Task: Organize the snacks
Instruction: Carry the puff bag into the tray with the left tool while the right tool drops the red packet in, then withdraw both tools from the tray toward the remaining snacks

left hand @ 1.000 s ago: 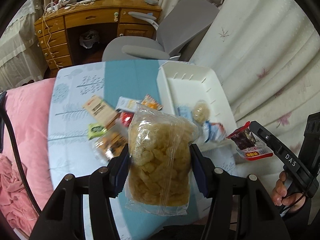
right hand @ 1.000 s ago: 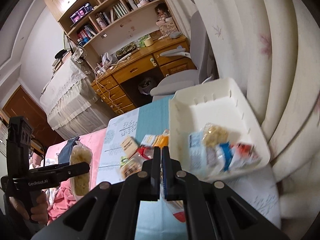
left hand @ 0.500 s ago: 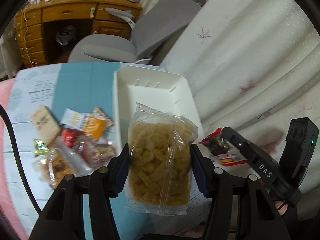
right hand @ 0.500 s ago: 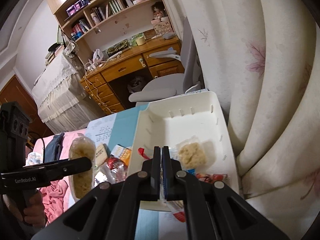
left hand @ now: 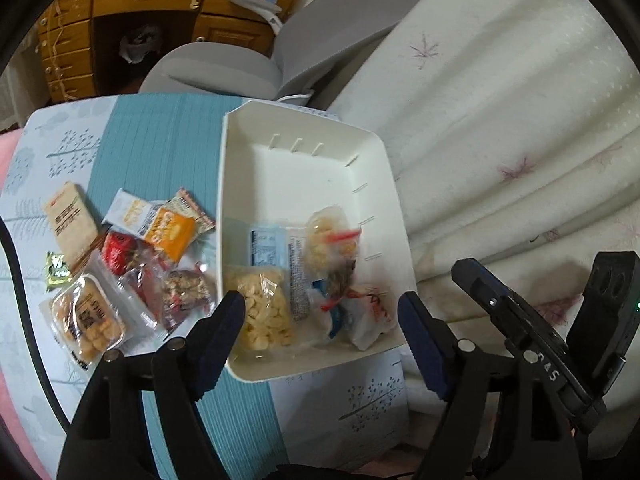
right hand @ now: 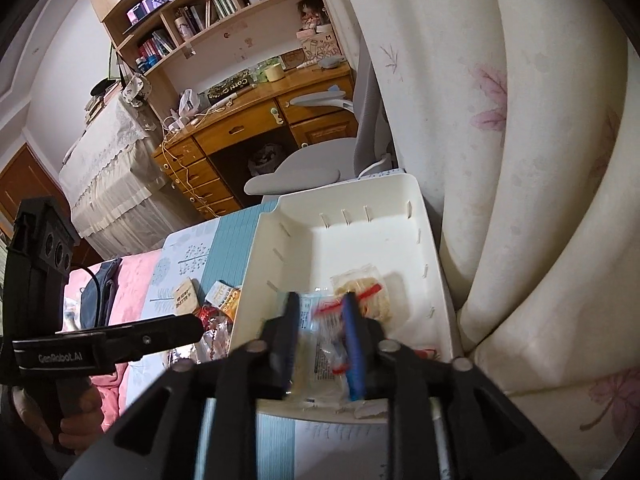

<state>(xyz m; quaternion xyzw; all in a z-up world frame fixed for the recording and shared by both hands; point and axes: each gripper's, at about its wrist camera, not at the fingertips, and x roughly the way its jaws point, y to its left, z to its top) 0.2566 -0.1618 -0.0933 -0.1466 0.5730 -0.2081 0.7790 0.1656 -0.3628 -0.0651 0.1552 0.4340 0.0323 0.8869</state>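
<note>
A white bin (left hand: 384, 148) (right hand: 408, 196) stands on the table by the curtain and holds several snack packs. The clear bag of puffed snacks (left hand: 264, 312) lies in its near left corner. A red-sealed pack (left hand: 340, 276) lies among the packs in the middle. My left gripper (left hand: 320, 332) is open and empty above the bin's near edge. My right gripper (right hand: 320, 340) is open above the bin's near part, blurred, with a red-trimmed pack (right hand: 332, 332) showing between its fingers; I cannot tell if it touches them. Loose snacks (left hand: 132, 264) lie left of the bin.
The table has a blue and white patterned cloth (left hand: 160, 148). A grey office chair (left hand: 248, 60) and a wooden desk (left hand: 132, 8) stand beyond it. A flowered curtain (left hand: 500, 120) hangs right of the bin. Pink bedding (right hand: 120, 276) lies to the left.
My left gripper opened and the puffed snack bag now lies in the bin. My right gripper opened over the bin and its red pack left the shut jaws.
</note>
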